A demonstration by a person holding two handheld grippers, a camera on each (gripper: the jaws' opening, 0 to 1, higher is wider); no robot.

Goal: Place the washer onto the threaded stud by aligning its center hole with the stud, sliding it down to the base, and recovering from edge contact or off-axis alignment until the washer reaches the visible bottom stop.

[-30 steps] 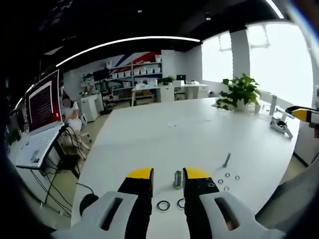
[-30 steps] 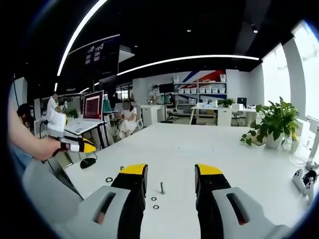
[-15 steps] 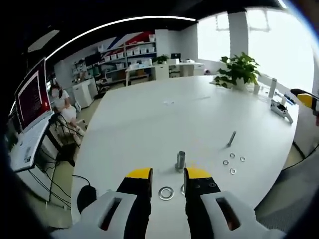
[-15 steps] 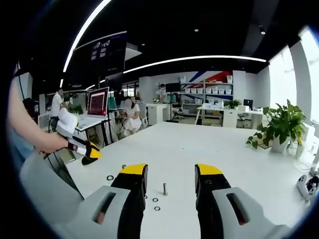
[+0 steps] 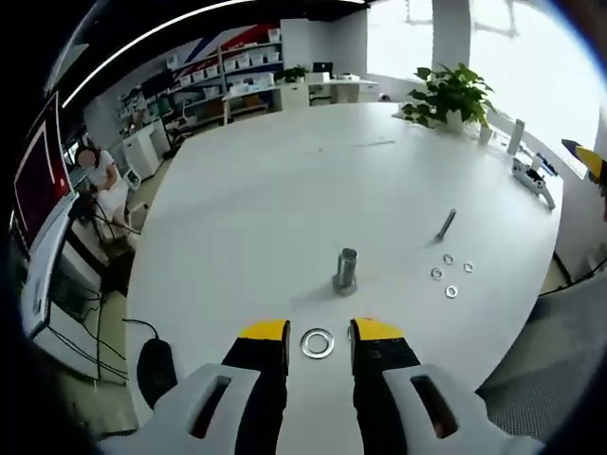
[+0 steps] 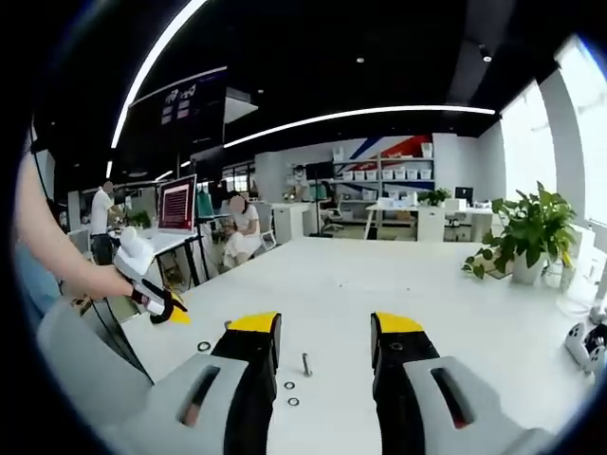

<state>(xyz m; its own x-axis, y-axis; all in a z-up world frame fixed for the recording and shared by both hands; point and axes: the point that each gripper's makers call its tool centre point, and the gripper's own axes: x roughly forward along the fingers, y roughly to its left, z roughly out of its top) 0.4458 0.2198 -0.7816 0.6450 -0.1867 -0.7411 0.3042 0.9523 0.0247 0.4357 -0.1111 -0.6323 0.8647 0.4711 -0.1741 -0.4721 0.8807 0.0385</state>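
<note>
One large washer (image 5: 317, 342), flat metal ring, lies on the white tabletop (image 5: 285, 190) between the yellow tips of the left tool (image 5: 319, 334), whose jaws stand apart and hold nothing. Short threaded stud (image 5: 345, 271), upright on its base, stands just beyond the washer. Three small washers (image 5: 450, 276) and one thin bolt (image 5: 446, 225) lie well apart to the right of the stud. Handling, by judgement: light, rigid, smooth and thin, lying flush on the tabletop, so likely to slip; best taken across its outer rim, leaving the centre hole free for the stud. Right tool (image 6: 324, 332): jaws apart, empty, above the tabletop, with the thin bolt (image 6: 306, 364) and small washers ahead of it. Change from earlier frames: left gripper view now looks more steeply down, with the stud farther from the tips and the large washer in full sight between them; right gripper view near unchanged.
</note>
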